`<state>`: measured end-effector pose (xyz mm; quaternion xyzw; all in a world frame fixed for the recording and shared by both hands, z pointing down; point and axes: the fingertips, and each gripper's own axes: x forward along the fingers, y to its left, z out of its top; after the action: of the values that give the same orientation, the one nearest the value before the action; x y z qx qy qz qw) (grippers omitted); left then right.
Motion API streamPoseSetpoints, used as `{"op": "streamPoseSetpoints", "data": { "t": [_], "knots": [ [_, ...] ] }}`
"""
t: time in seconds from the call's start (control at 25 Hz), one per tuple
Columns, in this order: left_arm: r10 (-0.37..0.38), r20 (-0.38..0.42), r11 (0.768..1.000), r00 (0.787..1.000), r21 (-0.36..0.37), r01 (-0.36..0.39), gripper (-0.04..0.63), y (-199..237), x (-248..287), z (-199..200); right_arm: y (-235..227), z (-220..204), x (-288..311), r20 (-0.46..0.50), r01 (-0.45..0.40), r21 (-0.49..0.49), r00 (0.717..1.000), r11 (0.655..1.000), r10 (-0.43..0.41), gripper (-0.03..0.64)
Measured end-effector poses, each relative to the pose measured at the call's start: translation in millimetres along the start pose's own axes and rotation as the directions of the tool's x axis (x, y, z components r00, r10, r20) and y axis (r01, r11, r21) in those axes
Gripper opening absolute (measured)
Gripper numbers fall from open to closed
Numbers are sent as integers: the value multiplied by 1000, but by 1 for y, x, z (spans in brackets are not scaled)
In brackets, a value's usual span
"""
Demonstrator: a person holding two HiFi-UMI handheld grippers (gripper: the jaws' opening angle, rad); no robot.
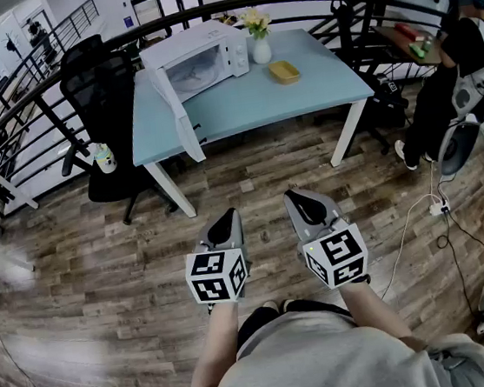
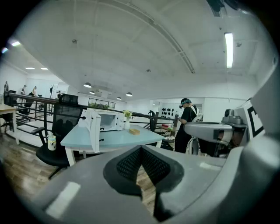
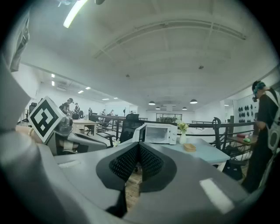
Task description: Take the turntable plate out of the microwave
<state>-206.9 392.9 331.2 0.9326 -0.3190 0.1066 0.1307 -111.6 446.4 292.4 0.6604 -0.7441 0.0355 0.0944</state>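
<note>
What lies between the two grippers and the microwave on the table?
In the head view, only wooden floor and the front of the blue table lie between the left gripper, the right gripper and the microwave, whose door stands open.

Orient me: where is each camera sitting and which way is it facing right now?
Head view: on the person's head, steeply down toward the table ahead; left gripper, right gripper, forearms show.
Left gripper view: on the left gripper, level toward the table; its shut jaws below, right gripper at right.
Right gripper view: on the right gripper, same heading; shut jaws below, left gripper at left.
Shared: all three show the microwave, door open.
</note>
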Motion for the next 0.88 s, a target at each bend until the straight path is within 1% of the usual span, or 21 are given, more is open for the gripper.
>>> {"op": "streamPoseSetpoints", "data": {
  "t": [0.28,0.4,0.52,0.68,0.88],
  "knots": [
    [-10,-9,1000,1000,24,10,0,3,3,-1,-5,2,2,4,9,11,1000,1000,-9,11],
    [0,0,999,1000,32,0,0,2,3,1,-10,-2,-1,2,14,20,1000,1000,-14,11],
    [-20,24,999,1000,36,19,0,-3,4,4,-14,-4,-4,17,16,37,1000,999,-16,12],
    [-55,30,996,998,78,53,0,-16,9,10,-21,-8,-7,9,4,47,1000,999,-5,14],
    [-42,33,992,999,122,38,0,-28,20,13,-30,-12,-13,12,-18,58,1000,998,17,14]
  ]
}}
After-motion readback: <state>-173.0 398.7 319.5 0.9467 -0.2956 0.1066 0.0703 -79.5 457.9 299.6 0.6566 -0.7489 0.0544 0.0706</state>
